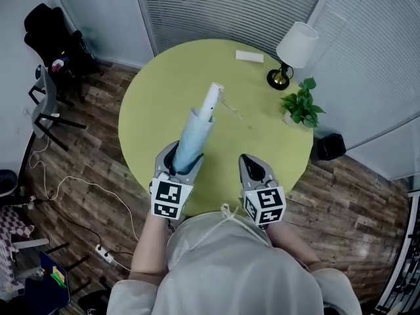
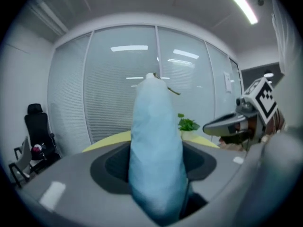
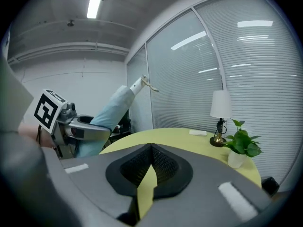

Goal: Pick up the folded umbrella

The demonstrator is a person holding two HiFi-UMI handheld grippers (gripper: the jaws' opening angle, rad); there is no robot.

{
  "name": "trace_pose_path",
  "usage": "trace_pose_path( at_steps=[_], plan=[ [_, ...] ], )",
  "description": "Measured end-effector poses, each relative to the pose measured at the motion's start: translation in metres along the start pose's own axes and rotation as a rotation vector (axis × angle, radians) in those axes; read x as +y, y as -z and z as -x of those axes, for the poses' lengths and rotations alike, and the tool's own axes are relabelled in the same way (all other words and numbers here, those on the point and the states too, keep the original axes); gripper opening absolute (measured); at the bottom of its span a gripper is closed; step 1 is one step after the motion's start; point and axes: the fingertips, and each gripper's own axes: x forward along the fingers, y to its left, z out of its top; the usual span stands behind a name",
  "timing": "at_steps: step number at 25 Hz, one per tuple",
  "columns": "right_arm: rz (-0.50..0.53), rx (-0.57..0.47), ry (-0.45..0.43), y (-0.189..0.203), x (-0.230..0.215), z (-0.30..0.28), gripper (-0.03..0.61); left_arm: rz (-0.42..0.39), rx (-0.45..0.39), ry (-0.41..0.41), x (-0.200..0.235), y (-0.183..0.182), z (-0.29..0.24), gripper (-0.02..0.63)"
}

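Snugly in left gripper (image 1: 182, 156), folded umbrella (image 1: 200, 126) (right gripper (image 1: 252, 166) closed, empty)

A round yellow-green table (image 1: 157, 104) stands on a dark wooden plank floor (image 1: 92, 163). Glass walls with closed pale blinds (image 1: 223, 5) run behind it. On the table's far side sit a lamp with a white shade (image 1: 296, 44), a small potted plant (image 1: 302, 105) and a flat white box (image 1: 249, 56). A black office chair (image 1: 49, 35) stands at the left. A white cable (image 1: 79, 184) and a power strip (image 1: 105, 254) lie on the floor. A strip light (image 2: 241, 4) glows on the ceiling.
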Motion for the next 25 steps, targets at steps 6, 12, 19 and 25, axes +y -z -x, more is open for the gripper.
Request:
trace_pose_path(
  at_steps=[6,12,19,25],
  plan=[
    [0.021,-0.09,-0.024,-0.029,0.013,0.013,-0.002,0.214,-0.174,-0.121,0.012,-0.027,0.042,0.288],
    [0.034,-0.1,-0.031,-0.034,0.01,0.014,-0.002,0.185,-0.204,-0.139,0.005,-0.038,0.048,0.288],
    [0.039,-0.09,-0.055,-0.034,0.012,0.014,-0.002,0.177,-0.201,-0.146,0.001,-0.04,0.047,0.288],
    [0.045,-0.077,-0.052,-0.032,0.014,0.01,-0.002,0.192,-0.179,-0.142,0.001,-0.034,0.042,0.288]
  ],
)
